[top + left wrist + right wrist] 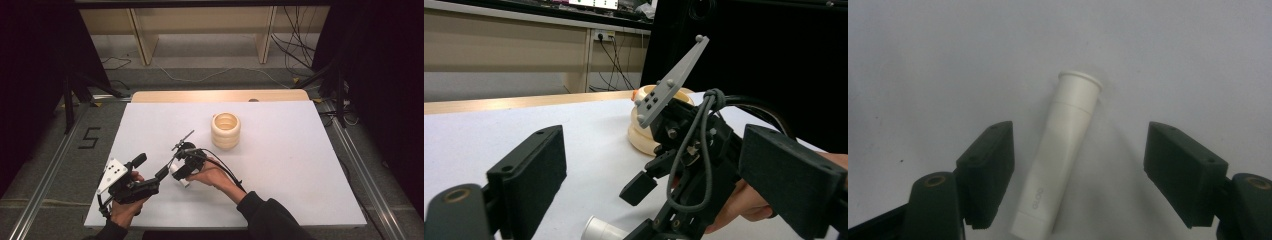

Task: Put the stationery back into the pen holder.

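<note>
- One white table (300, 175) carries everything; both tongs work over its near left part, and the bare sheet runs off beyond and to the right of them.
- Beyond the right tongs (181, 176), well apart from them toward the far edge, stands a cream ribbed ring stack (225, 130), upright and hollow at the top; in the left gripper view it sits behind the right tongs' grey plate.
- Left tongs (150, 172) sit just beside the right ones, on their left, pointing toward them; their two black jaws stand wide apart with nothing between them.
- Right tongs (1080, 175) point down at the table, jaws wide apart, one on each side of the tube, neither pad touching it.
- Small white tube (1058, 160) lies flat on the table between those jaws, its length running away from them, the flanged cap end farthest off and the flat crimped end nearest.
- Its body is plain matt white with faint grey lettering near the crimped end, too small to read.
- Nothing lies between the pads and the tube.
</note>
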